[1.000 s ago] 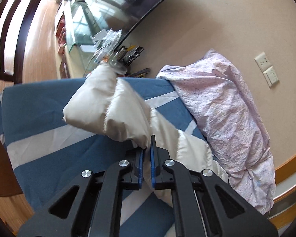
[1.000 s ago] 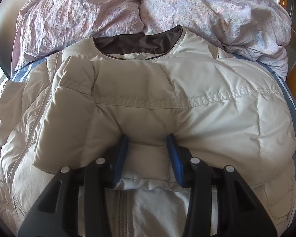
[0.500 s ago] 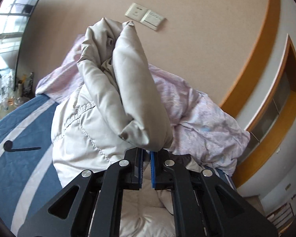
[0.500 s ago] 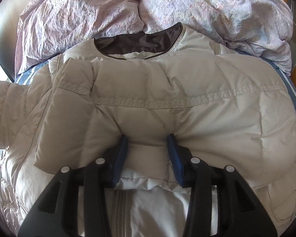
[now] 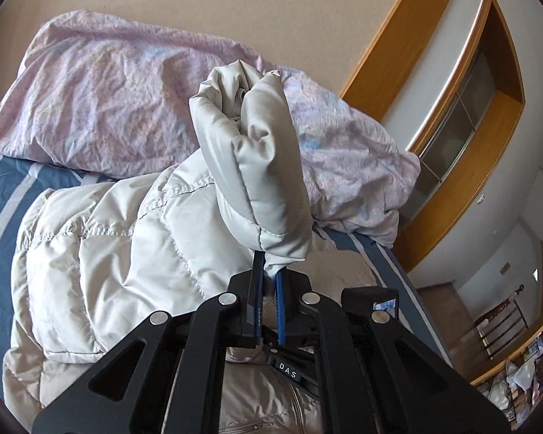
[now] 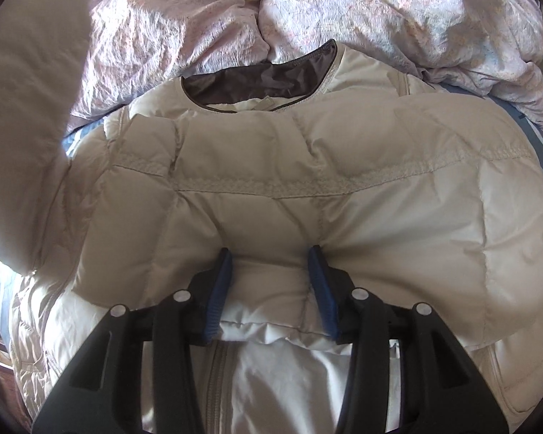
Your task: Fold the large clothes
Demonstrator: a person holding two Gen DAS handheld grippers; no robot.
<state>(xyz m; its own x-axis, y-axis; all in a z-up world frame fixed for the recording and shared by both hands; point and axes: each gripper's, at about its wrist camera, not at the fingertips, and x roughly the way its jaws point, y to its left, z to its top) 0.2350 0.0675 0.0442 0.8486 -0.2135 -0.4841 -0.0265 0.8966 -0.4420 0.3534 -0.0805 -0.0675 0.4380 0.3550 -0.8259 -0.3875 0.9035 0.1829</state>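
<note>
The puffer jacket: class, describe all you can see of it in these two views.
The puffer jacket is cream, quilted and shiny, with a dark brown collar lining and a front zip. It lies front up on the blue striped bedsheet, collar toward the lilac duvet. One sleeve is lifted, clamped in the left gripper. The open right gripper presses on a folded sleeve across the chest.

I can't see the sleeve's point(image 5: 257, 166) cuff edge, it's tucked btwn the left gripper's point(image 5: 268, 278) pads. Rt view: that sleeve point(image 6: 29, 115) is a blurred mass cut off at the left edge. Jacket's point(image 6: 307, 188) hem runs off the bottom, zipper partly behind the right gripper point(image 6: 269, 271). Bed sheet point(image 5: 3, 195) mostly covered by jacket & duvet point(image 5: 101, 101). Shelf clutter point(image 5: 521, 379) too small/blurry to ID.
</note>
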